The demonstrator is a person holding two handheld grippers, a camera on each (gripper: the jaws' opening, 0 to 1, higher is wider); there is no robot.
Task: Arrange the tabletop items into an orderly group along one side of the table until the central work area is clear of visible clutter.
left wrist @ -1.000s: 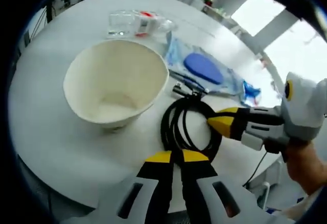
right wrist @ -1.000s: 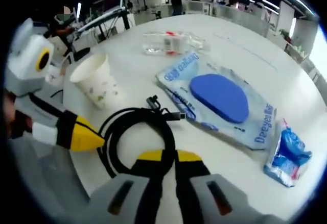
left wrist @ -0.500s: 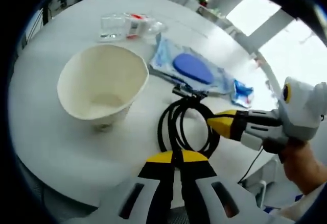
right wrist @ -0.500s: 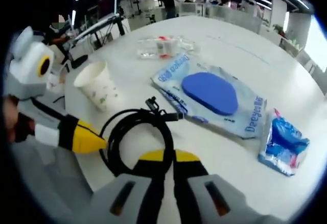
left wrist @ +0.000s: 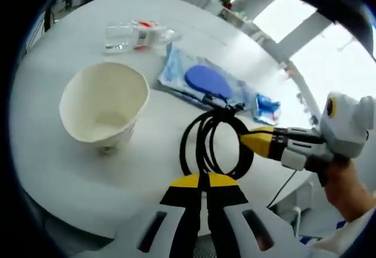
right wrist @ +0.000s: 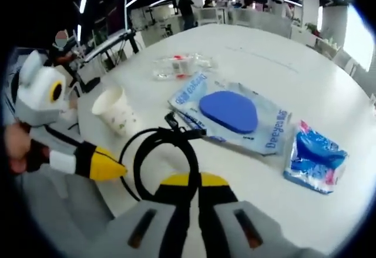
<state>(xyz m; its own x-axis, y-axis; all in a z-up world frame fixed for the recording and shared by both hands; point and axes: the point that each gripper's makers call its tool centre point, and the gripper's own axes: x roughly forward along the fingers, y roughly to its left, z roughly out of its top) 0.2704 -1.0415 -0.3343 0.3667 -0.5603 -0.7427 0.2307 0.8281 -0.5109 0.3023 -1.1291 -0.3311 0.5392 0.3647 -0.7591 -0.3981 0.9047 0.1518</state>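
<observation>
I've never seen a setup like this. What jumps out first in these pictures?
A black coiled cable sits near the table edge, pinched from both sides by two yellow-tipped tongs, left and right. Beside it stands an empty paper cup. Beyond the cable lies a wipes pack with a blue lid, and a small blue packet next to it.

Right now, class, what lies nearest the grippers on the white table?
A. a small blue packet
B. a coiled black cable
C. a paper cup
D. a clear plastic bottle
B: the coiled black cable sits just beyond the right gripper, with the left gripper at its side; the paper cup stands farther off.
</observation>
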